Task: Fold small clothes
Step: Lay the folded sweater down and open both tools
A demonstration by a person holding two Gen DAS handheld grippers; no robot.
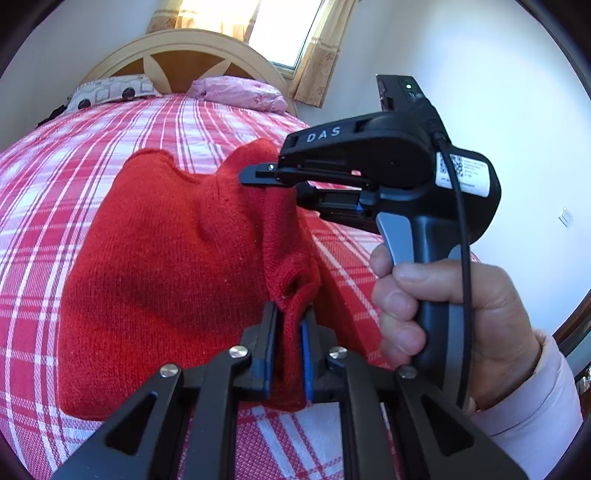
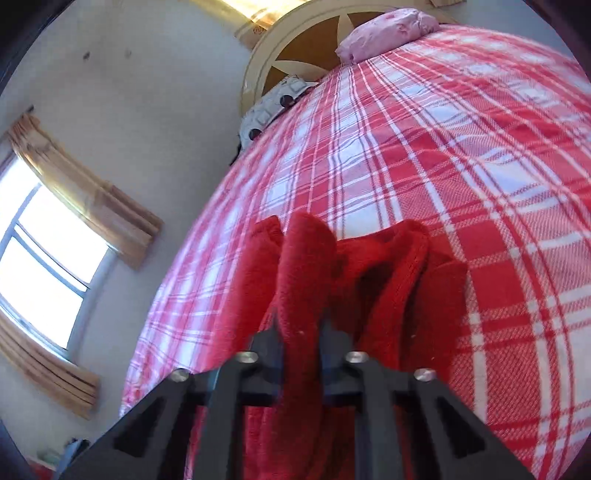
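The red knitted garment lies on the checked bedspread, spread flat on its left side and lifted along its right edge. The left gripper is clamped narrow on a bunched fold at the near right edge. The right gripper, seen in the left wrist view, bites the far right edge; its own camera shows a thick fold of knit pinched between its fingers. A hand with a pale sleeve holds the right gripper's handle.

Risks from this position:
- Slip. The knit is thick and stretchy; a pull across the bed could drag fabric out of either grip, leaving an uneven fold.
- Layer count. It cannot be told with certainty whether each gripper holds one layer or several; a mixed grip would twist the fold.
- Drag. The flat portion rests on the bedspread and may crease or shift if the lifted edge is carried over too low.
- Uneven travel. If one gripper leads the other, the folded edge will land skewed.

Surroundings: two pillows and a wooden headboard stand well apart at the far end, under a curtained window. Nothing lies on the bedspread between the garment and its left side.
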